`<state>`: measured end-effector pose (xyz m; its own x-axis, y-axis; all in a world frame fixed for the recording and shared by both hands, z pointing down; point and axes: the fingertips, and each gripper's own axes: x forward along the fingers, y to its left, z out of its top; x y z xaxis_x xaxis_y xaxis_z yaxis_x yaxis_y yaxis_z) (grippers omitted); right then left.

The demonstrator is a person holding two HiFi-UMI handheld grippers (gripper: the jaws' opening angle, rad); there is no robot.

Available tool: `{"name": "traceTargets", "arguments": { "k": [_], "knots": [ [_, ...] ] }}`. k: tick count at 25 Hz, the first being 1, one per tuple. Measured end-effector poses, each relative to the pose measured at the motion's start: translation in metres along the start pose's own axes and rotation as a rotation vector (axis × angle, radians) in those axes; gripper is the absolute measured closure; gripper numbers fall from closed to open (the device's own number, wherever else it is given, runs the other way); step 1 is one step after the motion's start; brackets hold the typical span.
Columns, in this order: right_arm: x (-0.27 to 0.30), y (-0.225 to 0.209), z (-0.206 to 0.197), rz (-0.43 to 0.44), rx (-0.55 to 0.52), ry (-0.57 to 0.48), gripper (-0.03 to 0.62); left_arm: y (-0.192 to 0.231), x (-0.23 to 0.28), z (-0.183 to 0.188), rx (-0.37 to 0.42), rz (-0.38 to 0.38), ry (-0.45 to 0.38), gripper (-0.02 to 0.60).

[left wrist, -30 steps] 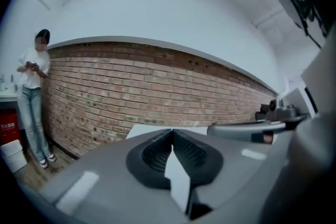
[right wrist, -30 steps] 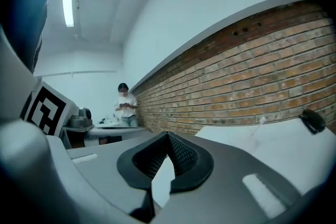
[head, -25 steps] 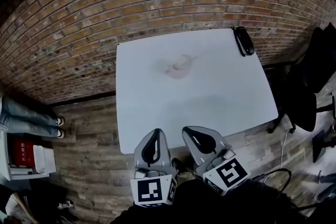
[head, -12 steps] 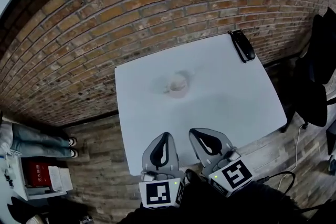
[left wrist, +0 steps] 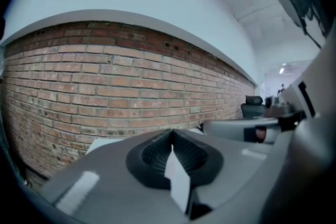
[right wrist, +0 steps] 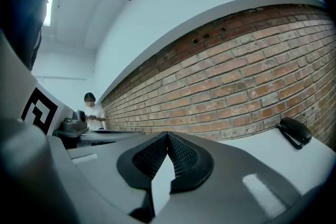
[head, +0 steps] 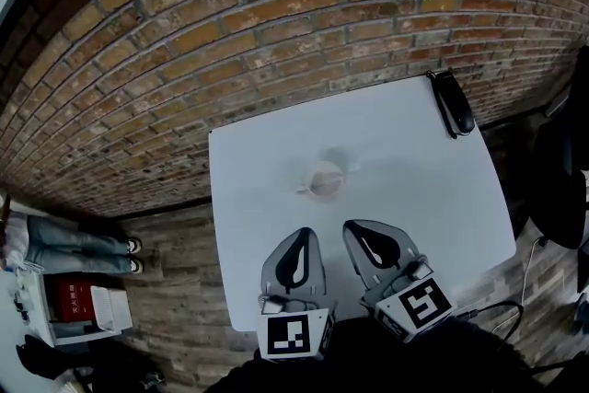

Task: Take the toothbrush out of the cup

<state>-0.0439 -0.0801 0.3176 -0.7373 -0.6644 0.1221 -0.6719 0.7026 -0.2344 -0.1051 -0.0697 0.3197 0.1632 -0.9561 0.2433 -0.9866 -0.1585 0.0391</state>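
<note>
A pale cup stands near the middle of the white table. A faint pale handle, probably the toothbrush, leans out of it to the upper right; it is too washed out to be sure. My left gripper and right gripper hover side by side over the table's near edge, just short of the cup. Both are shut with nothing between the pads. The left gripper and the right gripper hide the cup in their own views.
A black oblong object lies at the table's far right corner, also the black object in the right gripper view. A brick wall runs behind the table. A person's legs and a red box are at the left, a dark chair at the right.
Both grippers have moved forward together, from in front of the table to over its near edge, closer to the cup. Both stayed shut.
</note>
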Motion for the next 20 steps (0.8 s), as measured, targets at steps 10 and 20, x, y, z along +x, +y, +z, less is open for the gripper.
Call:
{"name": "traceTargets", "arguments": {
  "k": [10,20],
  "knots": [
    [0.033,-0.057,-0.006,-0.018,0.076,0.066,0.592,0.006,0.056,-0.006,-0.010,0.032,0.078,0.574],
    [0.053,-0.065,-0.029,-0.052,0.112,0.102,0.592,0.022,0.071,-0.023,-0.014,0.017,0.132,0.573]
  ]
}}
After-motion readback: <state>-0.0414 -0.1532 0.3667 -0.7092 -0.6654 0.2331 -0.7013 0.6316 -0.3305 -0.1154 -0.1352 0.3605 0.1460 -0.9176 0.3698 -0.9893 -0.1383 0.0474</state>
